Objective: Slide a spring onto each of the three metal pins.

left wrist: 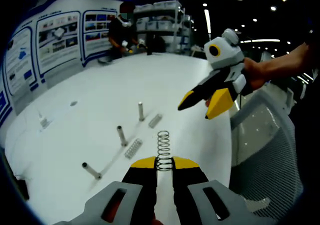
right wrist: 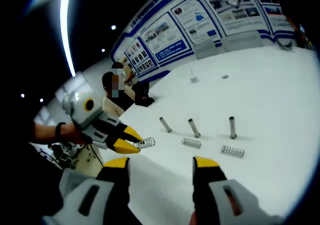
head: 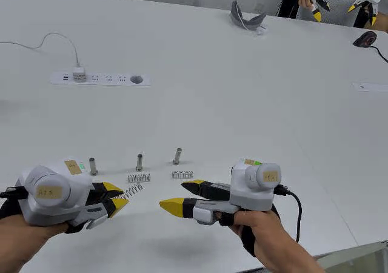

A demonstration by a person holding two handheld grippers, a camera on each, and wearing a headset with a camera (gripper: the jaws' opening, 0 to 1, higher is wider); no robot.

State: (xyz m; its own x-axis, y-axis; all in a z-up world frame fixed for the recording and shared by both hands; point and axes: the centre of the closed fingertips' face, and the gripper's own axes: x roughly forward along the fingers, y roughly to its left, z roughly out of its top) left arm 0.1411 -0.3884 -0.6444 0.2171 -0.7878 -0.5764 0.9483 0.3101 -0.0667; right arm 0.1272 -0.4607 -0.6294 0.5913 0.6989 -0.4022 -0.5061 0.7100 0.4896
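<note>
Three short metal pins stand upright in a row on the white table: left pin (head: 93,166), middle pin (head: 139,162), right pin (head: 177,156). Two springs lie flat in front of them, one (head: 139,178) by the middle pin, one (head: 182,175) by the right pin. My left gripper (head: 118,198) (left wrist: 163,163) is shut on a third spring (head: 131,190) (left wrist: 163,146), which sticks out past its yellow tips, above the table. My right gripper (head: 177,196) (right wrist: 161,162) is open and holds nothing, near the front edge and pointing left toward the springs.
A white power strip (head: 100,78) with a plugged cable lies farther back on the left. A grey object (head: 245,18) and a black mouse (head: 365,39) sit at the far edge. Another person's grippers (head: 318,0) show at the top right. The table's front corner (head: 357,249) is at lower right.
</note>
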